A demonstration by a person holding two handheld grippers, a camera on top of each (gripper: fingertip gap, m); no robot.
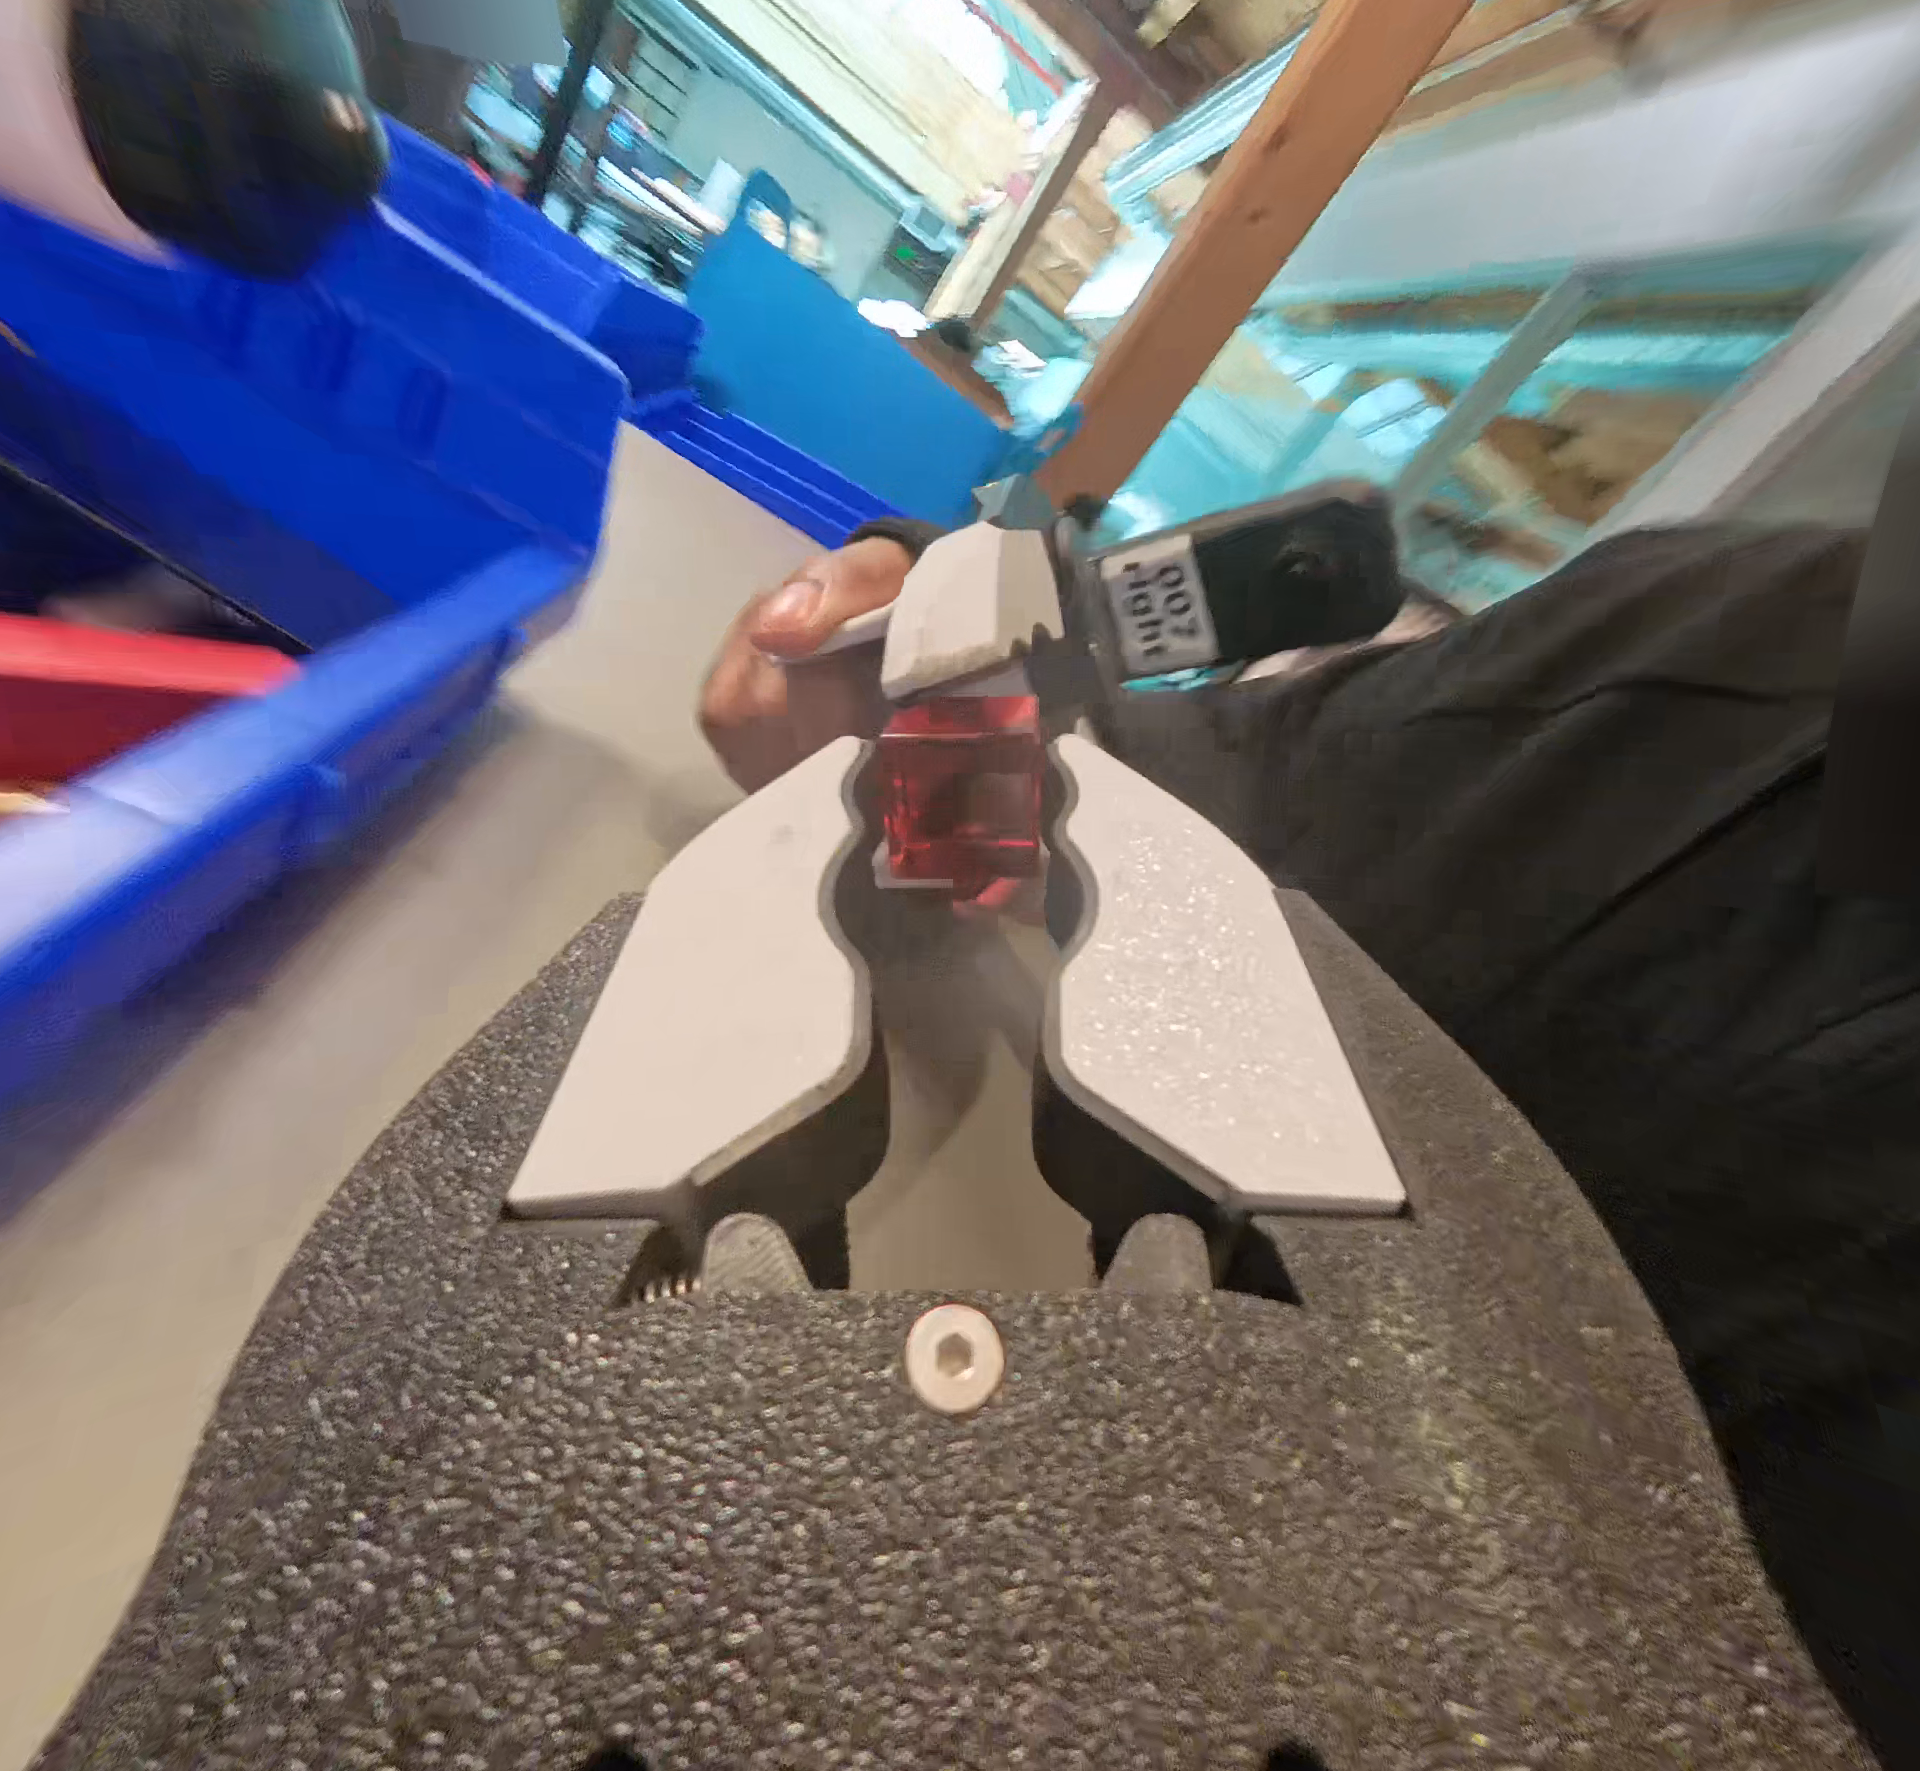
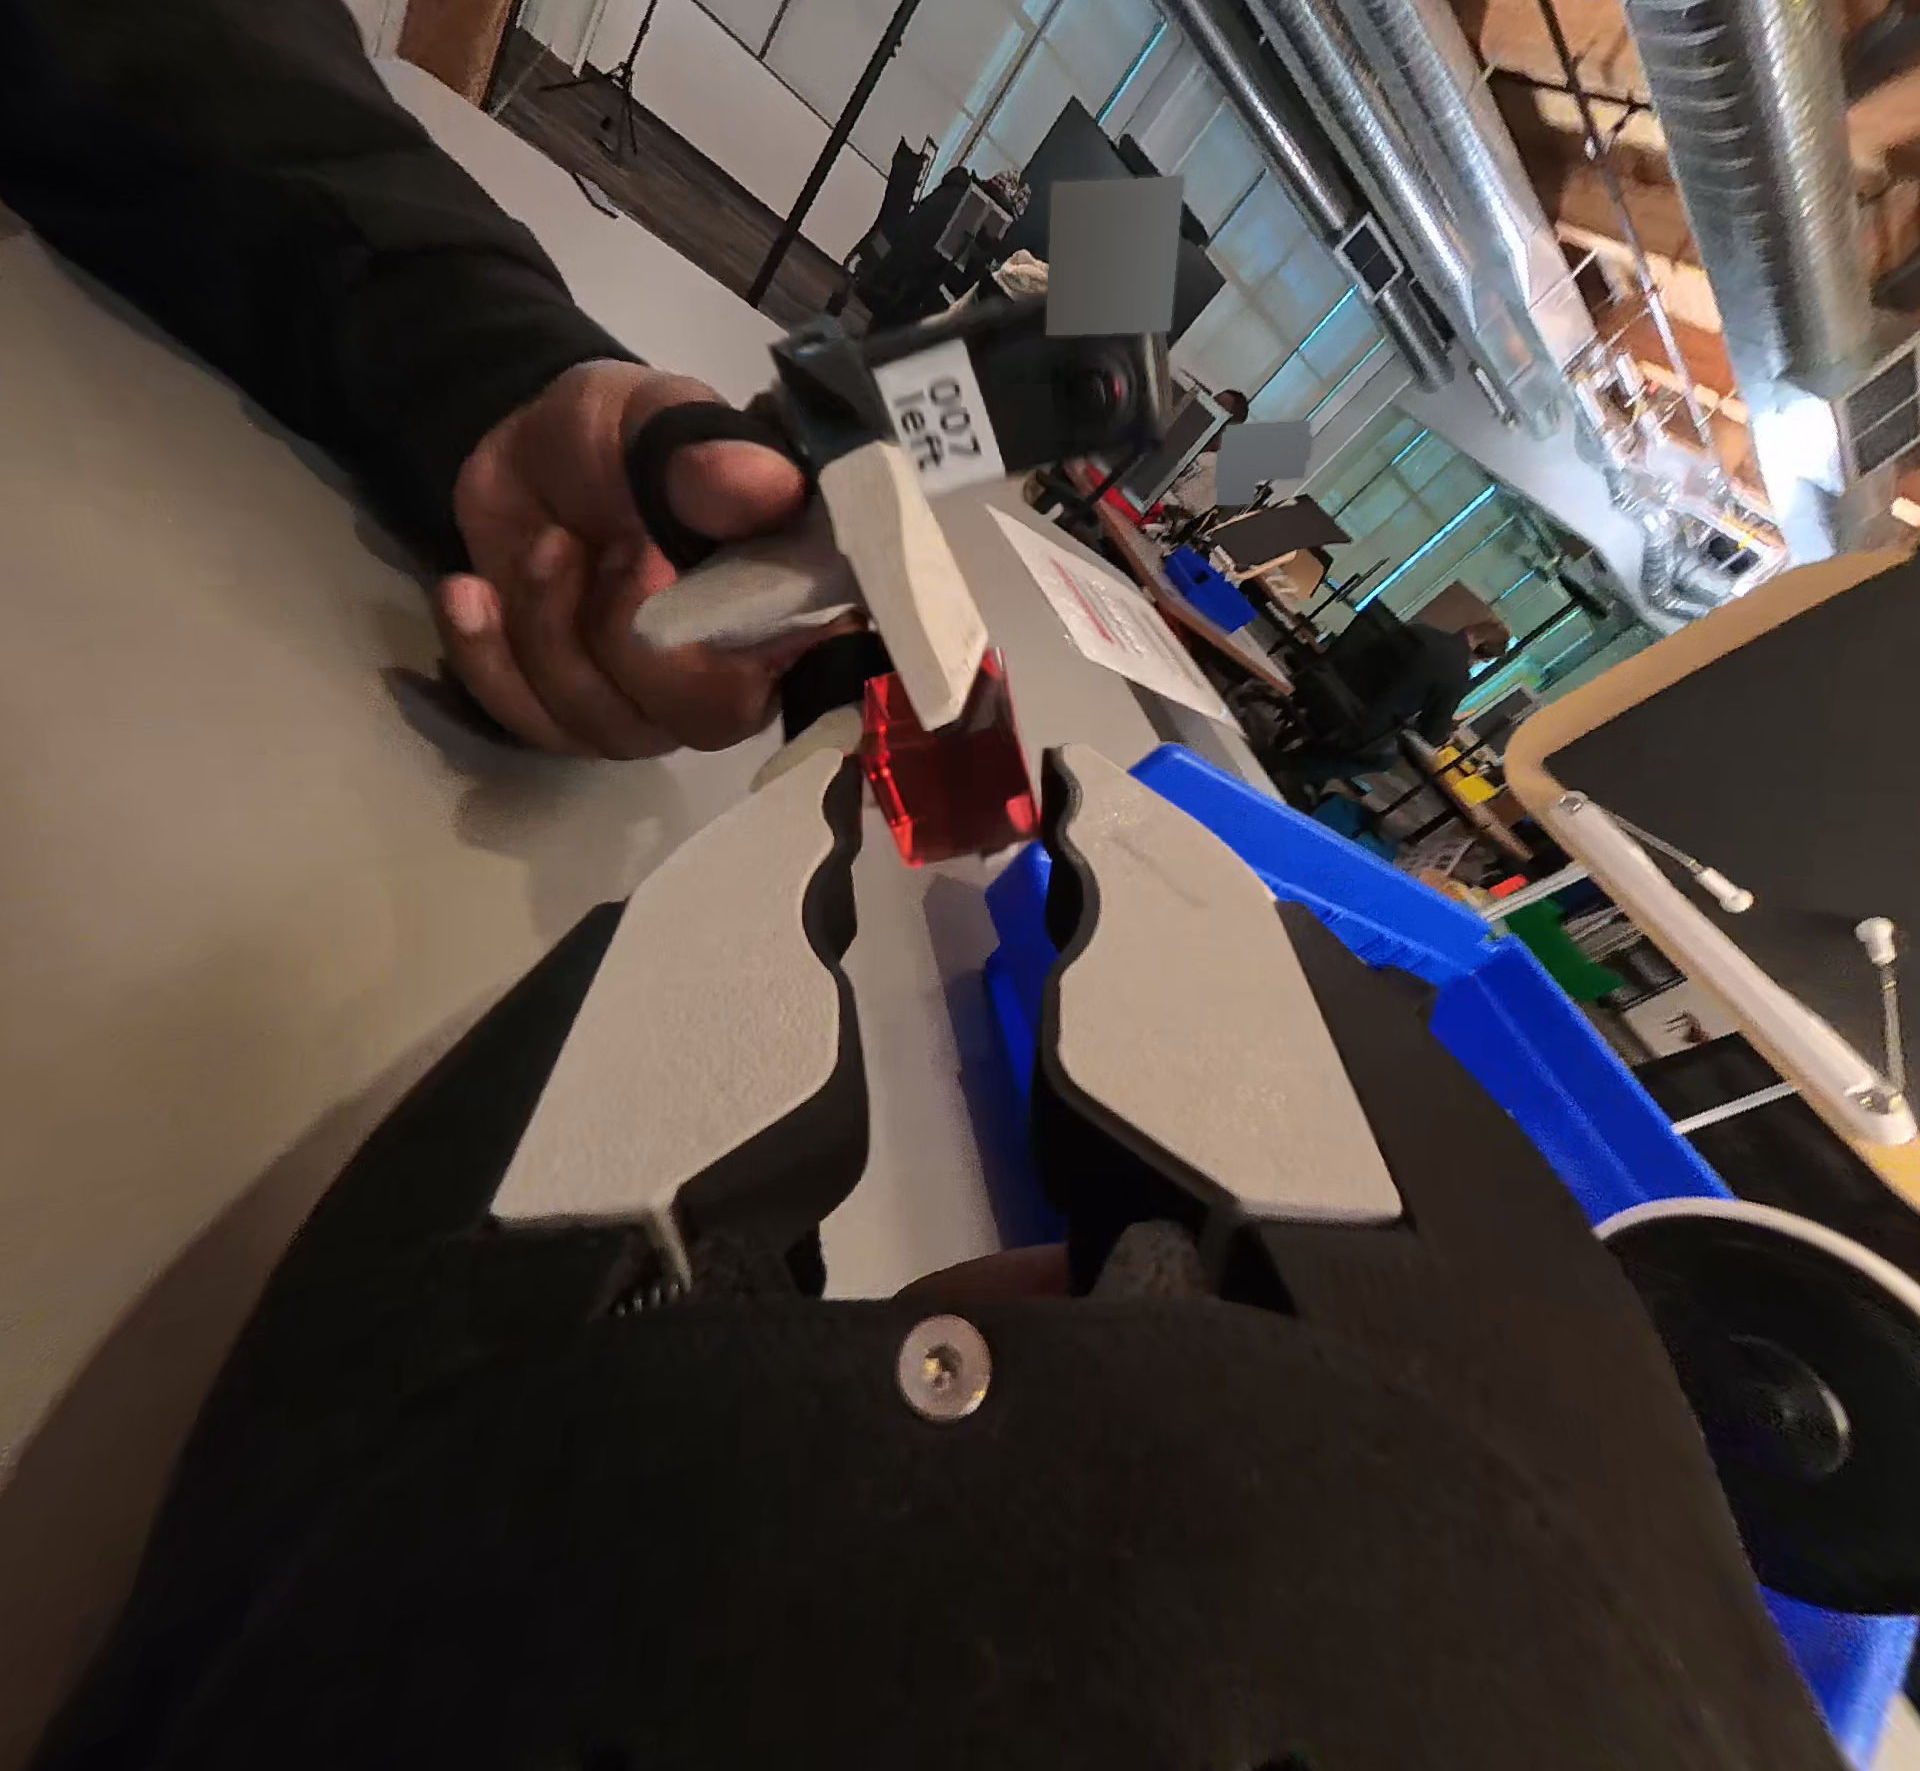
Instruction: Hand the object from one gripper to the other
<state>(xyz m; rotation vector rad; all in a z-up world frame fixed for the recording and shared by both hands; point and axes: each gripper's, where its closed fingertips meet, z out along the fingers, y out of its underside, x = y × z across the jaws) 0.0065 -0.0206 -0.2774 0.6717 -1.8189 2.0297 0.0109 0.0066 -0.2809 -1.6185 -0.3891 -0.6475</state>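
Observation:
A clear red cube (image 1: pixel 961 817) sits between the tips of my left gripper (image 1: pixel 961 765), whose jaws are closed to the cube's width. A finger (image 1: pixel 966 609) of the right gripper lies across the cube's top, and a grey edge of its other finger shows below the cube. In the right wrist view the same cube (image 2: pixel 951 796) sits between the tips of my right gripper (image 2: pixel 945 776), touching both. A left gripper finger (image 2: pixel 914 599) crosses over it. Both grippers hold the cube above the grey table (image 2: pixel 208 682), crosswise to each other.
Blue bins (image 1: pixel 312 495) stand close on the left, one holding something red (image 1: pixel 125 703). In the right wrist view a blue bin (image 2: pixel 1299 880) lies just under and beyond my fingers. A white paper sheet (image 2: pixel 1101 620) lies on the table. A person's hands (image 2: pixel 561 578) and black sleeves hold the grippers. Less than 4 cm separates the two grippers' tips.

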